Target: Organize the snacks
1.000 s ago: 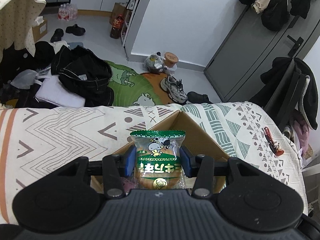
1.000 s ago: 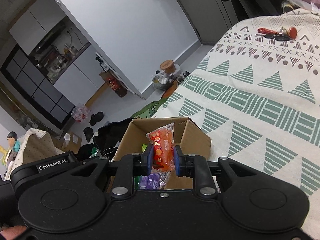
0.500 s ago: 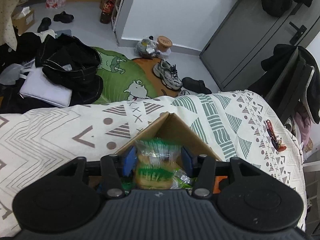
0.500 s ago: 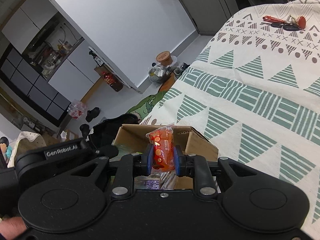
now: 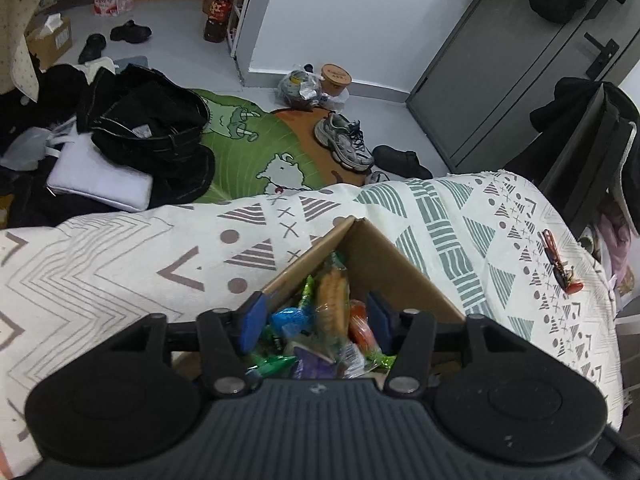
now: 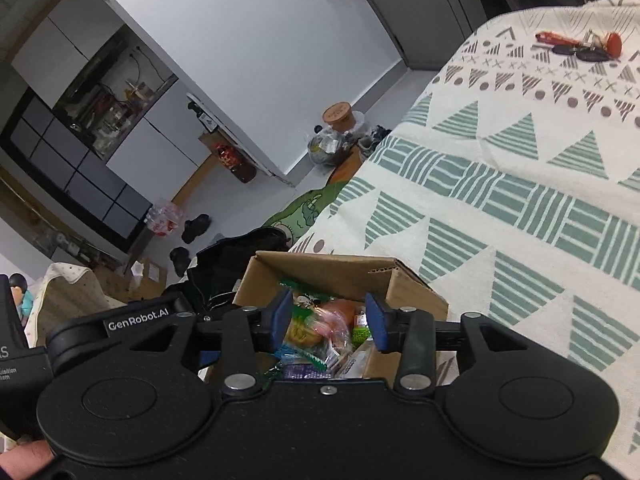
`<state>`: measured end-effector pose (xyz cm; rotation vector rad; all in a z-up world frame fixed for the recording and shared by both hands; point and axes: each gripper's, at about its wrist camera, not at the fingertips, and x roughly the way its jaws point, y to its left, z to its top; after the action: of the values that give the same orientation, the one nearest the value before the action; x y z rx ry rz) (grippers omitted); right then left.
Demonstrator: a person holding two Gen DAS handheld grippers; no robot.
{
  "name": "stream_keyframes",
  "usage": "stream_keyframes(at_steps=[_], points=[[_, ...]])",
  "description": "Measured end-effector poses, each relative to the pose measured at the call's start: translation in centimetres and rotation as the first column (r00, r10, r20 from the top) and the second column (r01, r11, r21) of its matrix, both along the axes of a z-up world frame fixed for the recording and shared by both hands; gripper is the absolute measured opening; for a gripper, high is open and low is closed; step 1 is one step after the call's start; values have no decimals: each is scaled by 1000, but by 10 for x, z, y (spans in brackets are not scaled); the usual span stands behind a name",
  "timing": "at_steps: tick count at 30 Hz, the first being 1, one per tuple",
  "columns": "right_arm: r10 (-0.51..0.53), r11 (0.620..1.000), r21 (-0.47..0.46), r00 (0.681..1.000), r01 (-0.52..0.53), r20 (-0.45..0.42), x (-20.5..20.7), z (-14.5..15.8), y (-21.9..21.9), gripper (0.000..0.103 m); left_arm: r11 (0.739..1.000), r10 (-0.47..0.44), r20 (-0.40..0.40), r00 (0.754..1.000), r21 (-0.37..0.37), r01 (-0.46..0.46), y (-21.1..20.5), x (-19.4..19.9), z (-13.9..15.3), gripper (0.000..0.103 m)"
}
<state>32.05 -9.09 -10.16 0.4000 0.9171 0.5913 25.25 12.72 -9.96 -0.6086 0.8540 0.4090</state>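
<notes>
**Both grippers empty over the box, looks like the sorting is mostly done**

So the cardboard box point(image 5: 384, 256) sits low-centre in the left wrist view, on the patterned bedspread point(image 5: 120, 264), and it's got a decent pile of snacks point(image 5: 320, 332) in it. From what I can make out: a clear-wrapped cake or bun point(image 5: 331, 300) standing on edge near the far corner, an orange packet point(image 5: 360, 326) just right of it, something blue point(image 5: 290, 318) to the left, plus green and purple wrappers nearer the camera. The right wrist view shows the same heap from another angle, with a green-edged wrapper point(image 6: 302, 288) leaning against the back wall of the box point(image 6: 344, 274). Can't read any labels, too small.

The left gripper point(image 5: 316, 318) has its fingers spread wide with nothing between them, hovering right over the box opening. Same story for the right gripper point(image 6: 330, 318): fingers apart, no packet pinched, snacks visible below through the gap.

Progress-wise, my guess is we're near the end. I don't see any loose snacks on the bedspread in either view. The only stray thing on it is a bunch of keys with a red tag point(image 6: 580, 46) at the upper right of the right wrist view, and that's not a snack. There could be more outside the frame though, so can't call it finished.
</notes>
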Motion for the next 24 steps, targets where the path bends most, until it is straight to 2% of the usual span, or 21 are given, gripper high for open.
stream_keyframes(at_steps=[3,8,18,21,24], points=[[-12,1000,-4,1000,12,19,-5,8,-4,50,1000,-5,3,1000,29,5,-4,-5,7,63],[-24,1000,-13,999,24,34,-10,15,-11,50,998,-8,21,1000,67,7,-11,-17,21,74],[-48,998,-46,995,53,90,-34,39,-28,69,993,-10,47,999,115,4,-21,-46,43,79],[-47,998,-46,993,52,111,-42,47,-33,74,992,-12,65,998,129,4,-26,-55,51,84],[-44,997,-52,991,51,129,-49,52,-39,75,990,-14,76,997,139,3,-30,-63,57,86]])
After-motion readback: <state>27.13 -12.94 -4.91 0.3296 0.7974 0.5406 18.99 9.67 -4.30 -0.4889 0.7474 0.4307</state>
